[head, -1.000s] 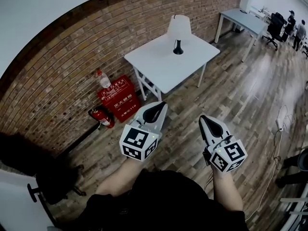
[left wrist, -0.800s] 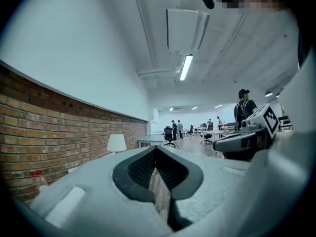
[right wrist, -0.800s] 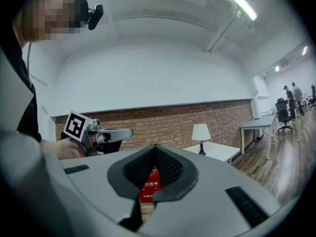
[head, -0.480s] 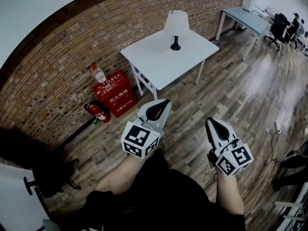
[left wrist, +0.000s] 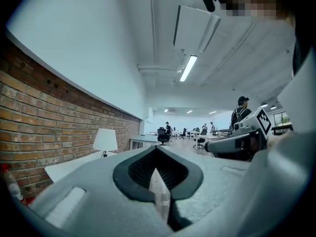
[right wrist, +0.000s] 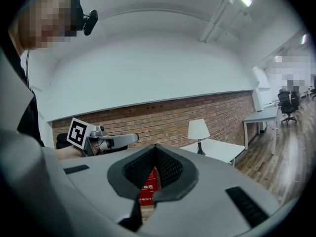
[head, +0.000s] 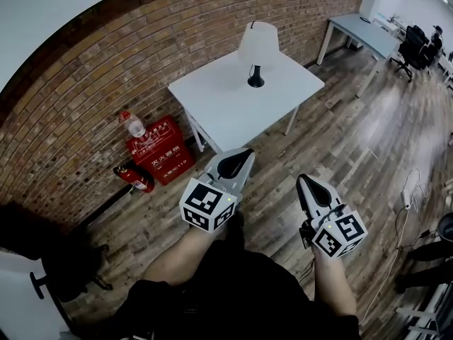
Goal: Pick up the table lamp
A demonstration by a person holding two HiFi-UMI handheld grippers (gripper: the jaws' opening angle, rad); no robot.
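The table lamp (head: 256, 48), with a white shade and a black stem and base, stands upright on a white table (head: 219, 108) by the brick wall. My left gripper (head: 239, 160) and right gripper (head: 309, 184) are held side by side over the wooden floor, well short of the table. Both are shut and empty. In the left gripper view the lamp (left wrist: 105, 140) shows far off to the left of the shut gripper (left wrist: 156, 148). From the right gripper view the lamp (right wrist: 198, 131) appears right of the shut gripper (right wrist: 155, 147).
A red fire-equipment box (head: 157, 149) with a water bottle (head: 133, 127) on it and a fire extinguisher (head: 134, 178) sit against the wall, left of the table. A second table (head: 361, 30) and office chairs (head: 414, 44) stand far right. A cable (head: 409, 190) lies on the floor.
The table and lamp have grown larger and slid down and left in the head view as I walk closer. Both grippers keep side by side and stay shut.
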